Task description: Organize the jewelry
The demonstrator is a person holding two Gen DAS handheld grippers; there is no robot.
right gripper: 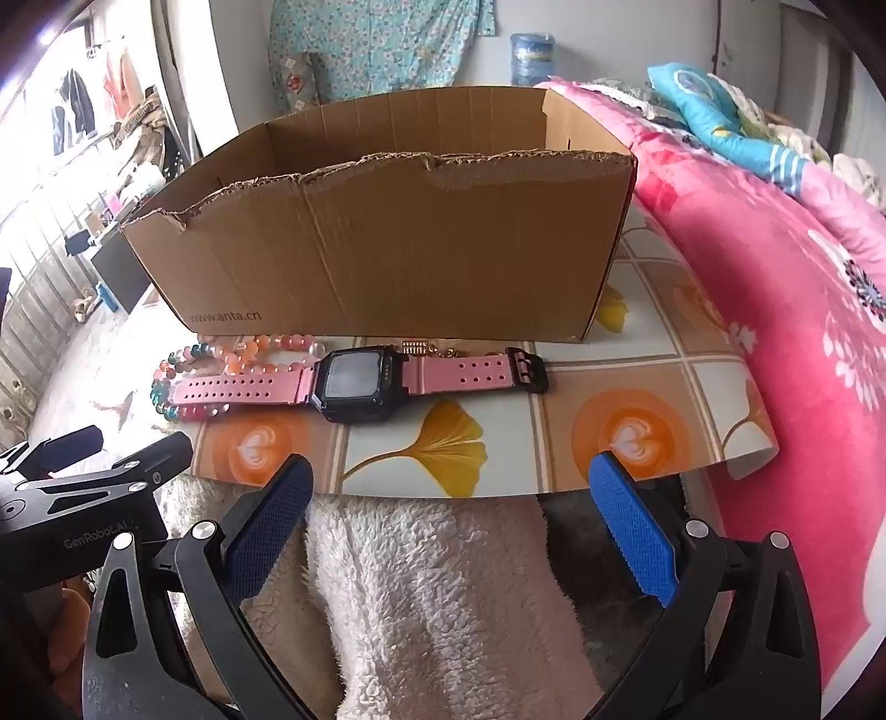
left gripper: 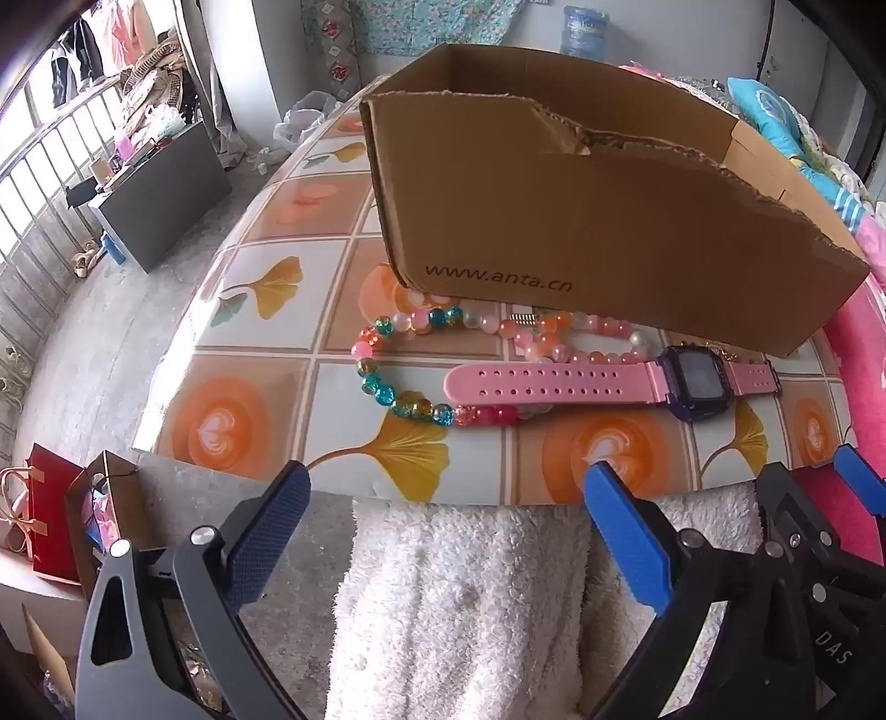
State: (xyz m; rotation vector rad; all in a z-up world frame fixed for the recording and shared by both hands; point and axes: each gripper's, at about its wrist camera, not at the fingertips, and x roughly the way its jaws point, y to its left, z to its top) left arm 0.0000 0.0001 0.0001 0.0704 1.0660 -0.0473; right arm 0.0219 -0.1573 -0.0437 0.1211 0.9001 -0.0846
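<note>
Sunlit concrete floor (left gripper: 111,354), barred window (left gripper: 33,166)

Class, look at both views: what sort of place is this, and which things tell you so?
Probably a bedroom at home: pink floral bedding lies beside the small table, clothes hang by the window, and a water jug stands against the wall.

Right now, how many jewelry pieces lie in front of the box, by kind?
Pink-strapped digital watch with dark case: 1
Multicoloured glass-bead strand: 1
Pink-and-orange bead strand: 1
Small gold chain piece: 1
Total: 4
</note>
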